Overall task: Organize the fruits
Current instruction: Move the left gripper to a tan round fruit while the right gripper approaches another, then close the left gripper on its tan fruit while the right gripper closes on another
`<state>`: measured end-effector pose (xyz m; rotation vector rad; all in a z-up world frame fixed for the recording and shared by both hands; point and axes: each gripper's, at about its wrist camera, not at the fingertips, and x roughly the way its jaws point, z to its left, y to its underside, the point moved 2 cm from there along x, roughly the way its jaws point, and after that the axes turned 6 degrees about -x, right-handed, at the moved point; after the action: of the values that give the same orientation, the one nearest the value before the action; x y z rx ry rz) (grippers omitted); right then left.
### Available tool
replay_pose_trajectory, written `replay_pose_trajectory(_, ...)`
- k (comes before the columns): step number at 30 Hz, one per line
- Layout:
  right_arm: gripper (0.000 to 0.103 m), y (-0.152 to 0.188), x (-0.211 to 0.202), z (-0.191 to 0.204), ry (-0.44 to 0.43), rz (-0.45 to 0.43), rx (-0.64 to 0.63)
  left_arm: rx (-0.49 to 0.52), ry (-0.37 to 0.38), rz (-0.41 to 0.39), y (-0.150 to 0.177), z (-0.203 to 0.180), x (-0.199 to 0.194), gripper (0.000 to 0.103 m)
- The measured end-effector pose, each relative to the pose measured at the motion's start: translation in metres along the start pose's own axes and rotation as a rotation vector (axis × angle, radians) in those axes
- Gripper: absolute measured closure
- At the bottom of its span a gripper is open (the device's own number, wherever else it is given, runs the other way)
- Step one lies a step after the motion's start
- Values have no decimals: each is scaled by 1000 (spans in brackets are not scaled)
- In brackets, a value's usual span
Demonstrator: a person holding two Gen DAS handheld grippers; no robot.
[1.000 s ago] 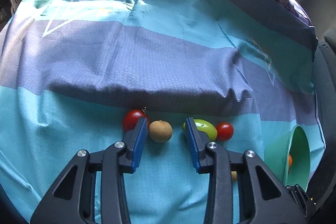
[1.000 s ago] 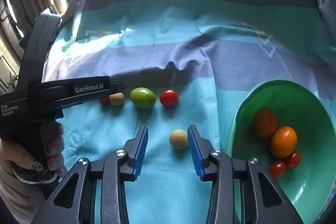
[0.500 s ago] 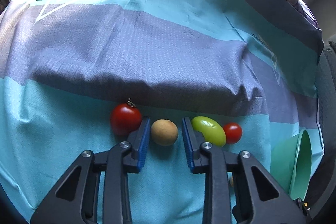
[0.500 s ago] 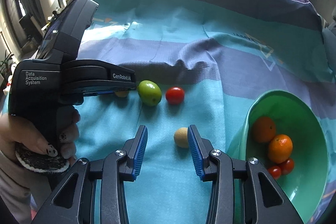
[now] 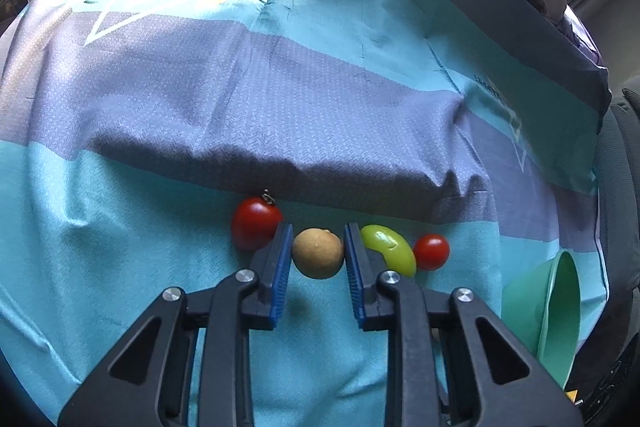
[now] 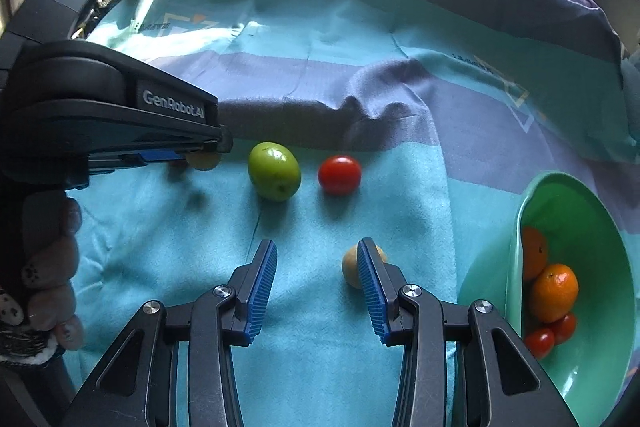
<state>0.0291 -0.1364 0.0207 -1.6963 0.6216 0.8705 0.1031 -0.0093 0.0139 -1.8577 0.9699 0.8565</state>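
The left gripper is nearest the action: its blue fingers stand on either side of a tan round fruit, narrowed to its width and just beside it or touching; whether they already grip cannot be told. They come in low along the cloth-covered table, probably so the pads meet the fruit's widest part without nudging its neighbours.

Those neighbours sit tight in a row: a large red tomato against the outside of one finger, a green fruit against the other, then a small red tomato.

The right gripper hovers with fingers spread wide and holding nothing; a second tan fruit lies partly behind its right finger, likely the next pick.

Toward the table's right edge a green bowl leans on its side, already holding oranges and small tomatoes, so it seems to be where loose fruit goes.

Farther back the cloth rises in a dark fold.
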Motion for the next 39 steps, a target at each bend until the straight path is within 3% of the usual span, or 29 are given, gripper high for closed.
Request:
replay_pose_trajectory(8, 61, -5, 8, -3, 109, 30, -6, 33, 25, -38, 4, -11, -22, 77)
replay_pose_trajectory(21, 61, -14, 12, -14, 40, 85, 43, 52, 54, -60, 4, -17, -38, 77)
replay_pose_trajectory(26, 61, -10, 3, -9, -121, 82, 45, 56, 60, -70, 3, -17, -44, 77)
replay_pose_trajectory(34, 61, -7, -18, -29, -226, 21, 143, 46, 62, -99, 1, -13, -54, 77)
replay_pose_trajectory(39, 61, -12, -21, -34, -215, -27, 186, 41, 61, -99, 1, -11, -57, 77)
